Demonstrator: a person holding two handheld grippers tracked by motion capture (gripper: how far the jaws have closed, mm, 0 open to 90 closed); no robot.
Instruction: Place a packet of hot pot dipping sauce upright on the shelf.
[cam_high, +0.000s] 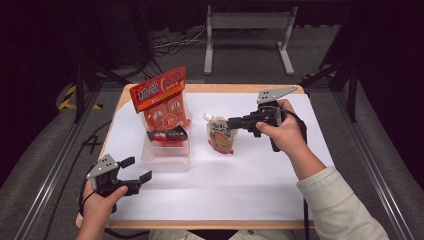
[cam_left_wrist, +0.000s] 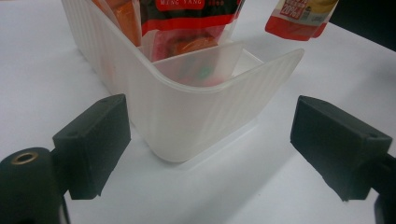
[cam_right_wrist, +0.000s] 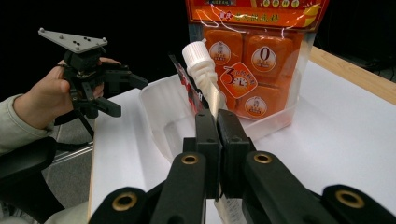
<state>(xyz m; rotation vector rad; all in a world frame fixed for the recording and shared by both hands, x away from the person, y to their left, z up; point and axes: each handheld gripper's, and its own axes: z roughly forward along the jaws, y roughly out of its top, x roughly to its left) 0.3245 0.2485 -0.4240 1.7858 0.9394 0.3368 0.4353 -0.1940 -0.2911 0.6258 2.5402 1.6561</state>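
A spouted pouch (cam_high: 221, 137) with a white cap hangs upright right of the clear plastic bin (cam_high: 165, 159). My right gripper (cam_high: 232, 122) is shut on its upper part from the right. In the right gripper view the jaws (cam_right_wrist: 217, 116) press together on the pouch's thin edge, with the cap (cam_right_wrist: 196, 51) above them. My left gripper (cam_high: 137, 169) is open at the table's near left, just short of the bin's near corner (cam_left_wrist: 196, 121). Nothing sits between its jaws (cam_left_wrist: 212, 140). The bin holds a tall orange snack pack (cam_high: 162, 100) and a red and black packet (cam_high: 167, 135).
White paper (cam_high: 240, 180) covers the wooden table, whose edge (cam_high: 210, 224) runs along the near side. Inside the bin a divider (cam_left_wrist: 201, 58) crosses the near end. A metal stand (cam_high: 247, 30) and cables lie on the floor beyond the table.
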